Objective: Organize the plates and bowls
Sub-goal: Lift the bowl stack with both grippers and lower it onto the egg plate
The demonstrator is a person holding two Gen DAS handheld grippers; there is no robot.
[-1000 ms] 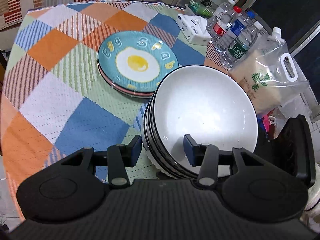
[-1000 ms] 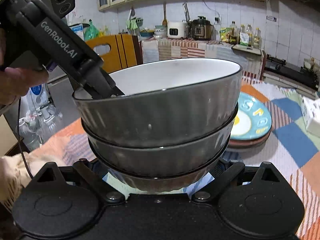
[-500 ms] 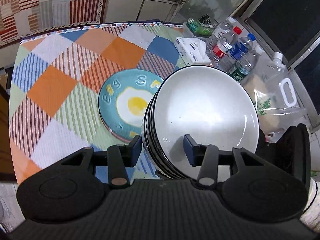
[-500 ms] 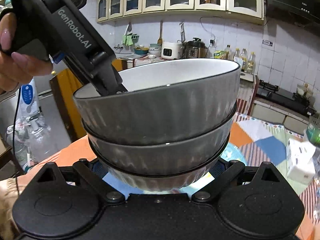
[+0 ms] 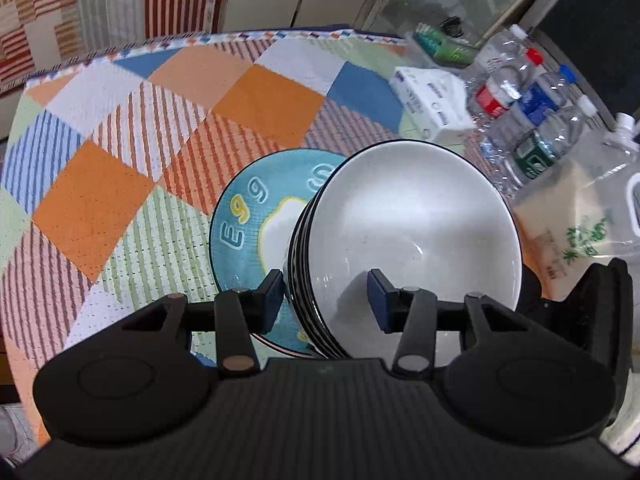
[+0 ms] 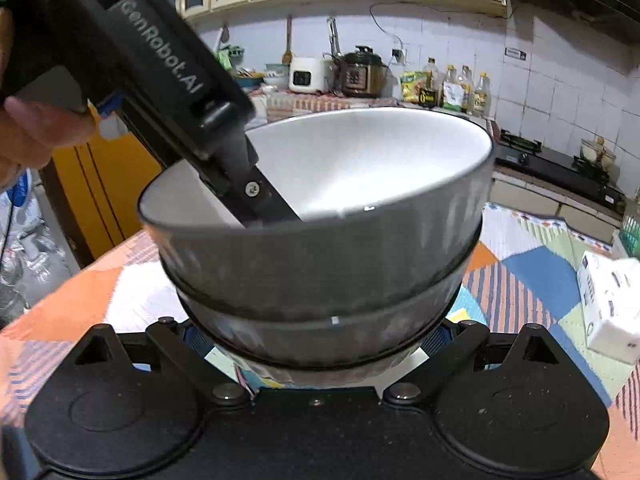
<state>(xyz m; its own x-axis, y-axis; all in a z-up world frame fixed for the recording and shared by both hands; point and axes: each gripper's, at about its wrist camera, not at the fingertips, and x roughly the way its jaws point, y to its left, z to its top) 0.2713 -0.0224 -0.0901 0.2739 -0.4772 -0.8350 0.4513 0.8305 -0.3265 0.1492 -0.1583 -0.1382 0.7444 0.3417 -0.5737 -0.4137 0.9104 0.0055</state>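
Note:
A stack of grey ribbed bowls (image 5: pixel 412 220) with white insides is held between both grippers. My left gripper (image 5: pixel 326 296) is shut on the stack's near rim, one pad outside and one inside the top bowl. In the right wrist view my right gripper (image 6: pixel 316 344) is shut on the lowest bowl of the stack (image 6: pixel 320 264), a finger on each side of its base. The left gripper's finger (image 6: pixel 256 200) reaches into the top bowl. The stack hangs over the right part of the blue egg plate (image 5: pixel 244 216), which lies on a pink plate. Contact with the plate is hidden.
The chequered tablecloth (image 5: pixel 168 128) covers a round table. At the right stand a tissue box (image 5: pixel 432 100), water bottles (image 5: pixel 532 120), a clear bag of rice (image 5: pixel 580 220) and a green basket (image 5: pixel 440 44). A person's hand (image 6: pixel 36 128) holds the left gripper.
Both grippers have carried the bowl stack across the table toward the egg plate. The stack now covers the plate's right side, where a second ago it stood beside the plate.

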